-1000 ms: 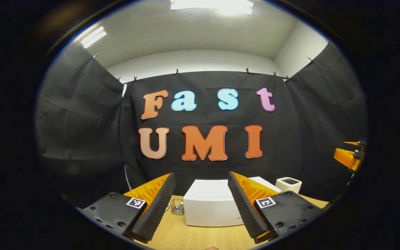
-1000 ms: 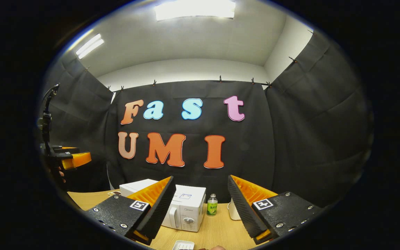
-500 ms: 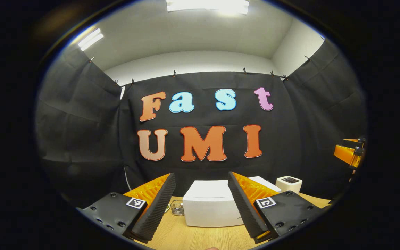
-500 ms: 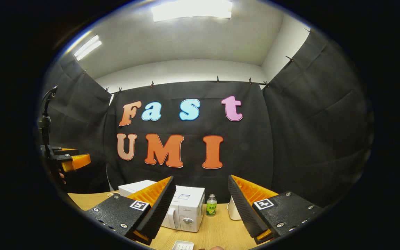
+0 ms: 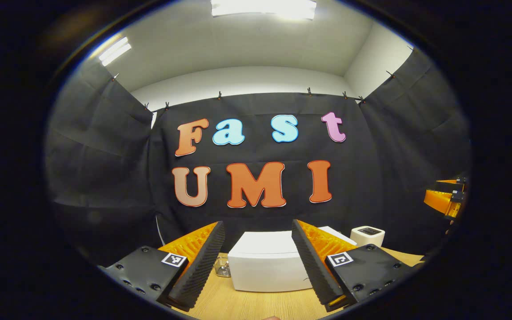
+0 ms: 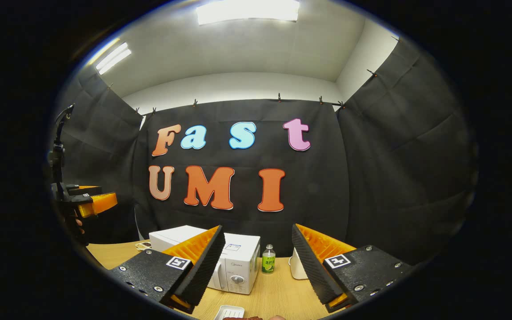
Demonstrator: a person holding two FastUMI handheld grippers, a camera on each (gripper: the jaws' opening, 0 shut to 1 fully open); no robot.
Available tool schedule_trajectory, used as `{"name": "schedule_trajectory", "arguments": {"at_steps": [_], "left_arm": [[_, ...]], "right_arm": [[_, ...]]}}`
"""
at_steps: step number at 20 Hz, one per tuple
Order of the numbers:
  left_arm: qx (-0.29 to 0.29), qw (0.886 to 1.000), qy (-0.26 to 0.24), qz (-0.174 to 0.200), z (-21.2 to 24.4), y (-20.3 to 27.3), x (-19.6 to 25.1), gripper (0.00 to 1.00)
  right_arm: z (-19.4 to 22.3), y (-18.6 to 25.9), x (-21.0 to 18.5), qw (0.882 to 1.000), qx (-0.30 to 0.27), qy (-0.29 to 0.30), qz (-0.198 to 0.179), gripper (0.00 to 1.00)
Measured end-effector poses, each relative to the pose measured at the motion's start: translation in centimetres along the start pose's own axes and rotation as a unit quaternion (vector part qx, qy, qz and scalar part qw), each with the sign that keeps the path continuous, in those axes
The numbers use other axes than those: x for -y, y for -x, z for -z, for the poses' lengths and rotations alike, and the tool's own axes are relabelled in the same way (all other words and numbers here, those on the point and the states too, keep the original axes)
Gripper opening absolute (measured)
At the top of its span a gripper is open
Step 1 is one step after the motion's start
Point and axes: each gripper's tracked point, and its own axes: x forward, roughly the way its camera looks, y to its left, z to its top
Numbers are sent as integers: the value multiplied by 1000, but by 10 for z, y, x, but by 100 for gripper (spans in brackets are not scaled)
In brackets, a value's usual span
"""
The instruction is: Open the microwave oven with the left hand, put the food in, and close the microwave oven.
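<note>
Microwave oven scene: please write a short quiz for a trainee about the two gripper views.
1. True or false: the microwave oven has its door shut.
2. What stands just right of the oven in the right gripper view?
A. a green bottle
B. a red kettle
C. a blue bowl
3. Fill in: the left gripper has its fingers ____.

Key:
1. true
2. A
3. open, holding nothing; the right gripper is likewise open.
</note>
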Motion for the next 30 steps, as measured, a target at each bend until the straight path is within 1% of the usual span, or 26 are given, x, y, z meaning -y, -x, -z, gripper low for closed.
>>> {"name": "schedule_trajectory", "arguments": {"at_steps": [5, 10, 11, 12, 14, 16, 18, 20, 22, 23, 25, 29, 30], "left_arm": [[-2, 1000, 4, 6, 10, -6, 13, 98], [-10, 1000, 11, 22, 28, -12, 36, 97], [-12, 1000, 13, 26, 32, -13, 42, 99], [-14, 999, 12, 30, 36, -14, 48, 97], [-15, 999, 11, 42, 45, -17, 62, 99], [-16, 998, 17, 55, 54, -20, 79, 97], [-18, 998, 20, 65, 66, -24, 93, 98], [-28, 997, 24, 74, 84, -30, 109, 99], [-44, 995, 27, 83, 106, -37, 126, 97], [-53, 994, 28, 88, 119, -39, 135, 99], [-69, 993, 27, 94, 143, -47, 150, 99], [-103, 989, 27, 102, 193, -62, 179, 98], [-108, 989, 25, 101, 202, -65, 184, 99]], "right_arm": [[14, 3, 8, 1000, -7, -3, 1, 94], [36, 4, 15, 1000, -22, -7, -5, 94], [40, 4, 18, 1000, -24, -8, -5, 94], [45, 4, 20, 1000, -28, -8, -5, 94], [58, 4, 26, 999, -36, -7, -1, 94], [68, 6, 32, 999, -43, -9, 2, 94], [80, 9, 38, 999, -49, -17, 2, 94], [94, 10, 43, 998, -56, -23, 1, 94], [110, 10, 52, 998, -64, -23, 5, 94], [117, 10, 60, 998, -65, -20, 15, 94], [134, 12, 69, 997, -74, -13, 25, 94], [166, 18, 73, 994, -99, -28, 22, 94], [174, 20, 73, 994, -106, -34, 20, 94]]}}
